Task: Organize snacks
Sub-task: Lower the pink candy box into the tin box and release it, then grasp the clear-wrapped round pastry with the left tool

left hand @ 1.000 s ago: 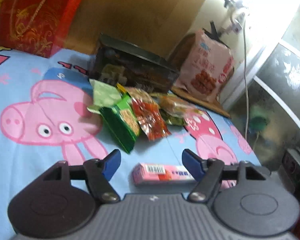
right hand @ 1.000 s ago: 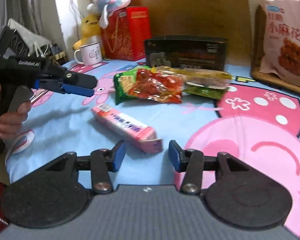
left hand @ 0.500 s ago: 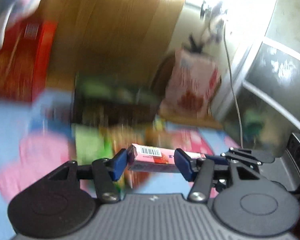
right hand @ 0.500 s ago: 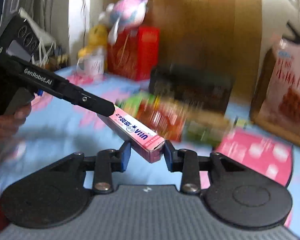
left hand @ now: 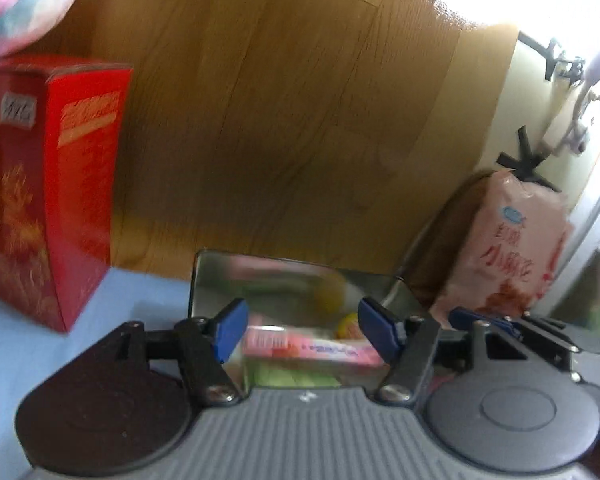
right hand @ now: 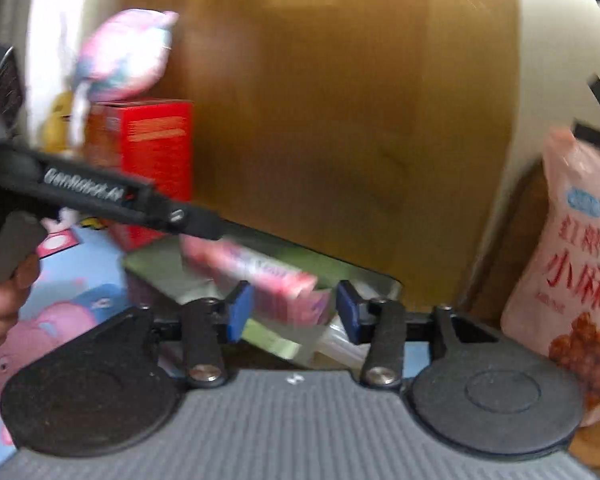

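Your left gripper (left hand: pixel 298 330) is over the open metal tin (left hand: pixel 204 284), and the long pink snack box (left hand: pixel 312 350) lies across the gap between its blue pads (left hand: pixel 230 328). The jaws are opening: there is a sliver of space at each end of the box, so the pads no longer press on it, as far as the blur lets you judge. The box is over the tin's mouth, above the green and yellow packets (too smeared to name) inside.

Your right gripper (right hand: pixel 288 312) has the other end of the same pink box (right hand: pixel 268 280) between its pads (right hand: pixel 240 310). Its jaws are opening too; there is a clear gap on the 3 o'clock side, while the 9 o'clock pad is just beside the box or touching it, I cannot tell which.

In the right wrist view your left gripper reaches in from 9 o'clock, its dark finger (right hand: pixel 196 220) at the far end of the box, with your left hand (right hand: pixel 4 304) on its handle.

Around the tin: a red carton (left hand: pixel 48 192) at 9 o'clock with a plush toy (left hand: pixel 24 4) on top, a big pink snack bag (left hand: pixel 508 248) at 3 o'clock, a wooden panel (left hand: pixel 280 120) behind, and the blue cartoon-print cloth (right hand: pixel 80 280) underneath.
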